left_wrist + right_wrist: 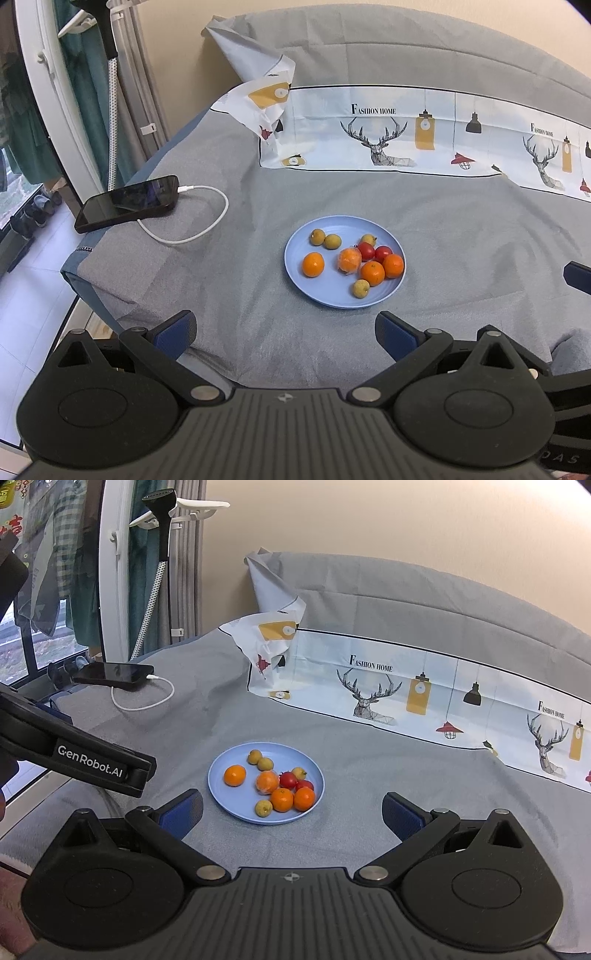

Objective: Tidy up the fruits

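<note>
A light blue plate (332, 295) lies on the grey bed cover and holds mixed fruit: several oranges (313, 264), two red tomatoes (383, 253) and several small yellow-green fruits (361, 288). One orange (349, 260) looks wrapped in clear film. My left gripper (286, 334) is open and empty, short of the plate's near edge. The plate also shows in the right wrist view (225, 801) with the same fruit (235, 775). My right gripper (291, 812) is open and empty, just short of the plate. The left gripper's body (88, 764) shows at the left of that view.
A black phone (127, 203) on a white charging cable (199, 229) lies at the bed's left edge. A printed sheet with deer and lamps (388, 133) lies behind the plate. A garment steamer pole (159, 572) and curtains stand at the left. The bed drops off on the left.
</note>
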Demonstrator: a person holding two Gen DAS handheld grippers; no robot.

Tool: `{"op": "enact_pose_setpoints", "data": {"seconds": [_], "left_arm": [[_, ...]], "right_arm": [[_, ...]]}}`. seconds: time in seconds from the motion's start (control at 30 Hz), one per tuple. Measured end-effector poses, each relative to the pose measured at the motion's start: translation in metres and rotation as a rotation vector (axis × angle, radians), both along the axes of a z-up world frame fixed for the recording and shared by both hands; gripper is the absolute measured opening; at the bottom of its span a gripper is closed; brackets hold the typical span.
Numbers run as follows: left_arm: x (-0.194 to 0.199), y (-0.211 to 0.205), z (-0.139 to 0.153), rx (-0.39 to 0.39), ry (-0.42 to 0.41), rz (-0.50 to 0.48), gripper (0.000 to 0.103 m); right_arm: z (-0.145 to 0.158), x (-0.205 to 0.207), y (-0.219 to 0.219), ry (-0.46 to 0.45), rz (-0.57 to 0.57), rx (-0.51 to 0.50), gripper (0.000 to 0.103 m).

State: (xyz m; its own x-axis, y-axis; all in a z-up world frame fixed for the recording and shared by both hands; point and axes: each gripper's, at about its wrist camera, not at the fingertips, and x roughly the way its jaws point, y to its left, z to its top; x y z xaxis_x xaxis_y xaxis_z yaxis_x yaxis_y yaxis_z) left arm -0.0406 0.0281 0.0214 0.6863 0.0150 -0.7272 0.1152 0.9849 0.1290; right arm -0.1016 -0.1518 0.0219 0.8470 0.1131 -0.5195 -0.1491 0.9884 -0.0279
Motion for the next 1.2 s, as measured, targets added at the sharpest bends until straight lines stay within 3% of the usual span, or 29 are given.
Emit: {"op": "enact_pose_setpoints", "data": {"seconds": [1.2], "left_arm": [[0.010,-0.006,-0.004,0.012,-0.005,-0.008,0.103]], "right_arm": [[-0.004,0.005,0.001,0.009,-0.017,-0.001,0.102]]}}
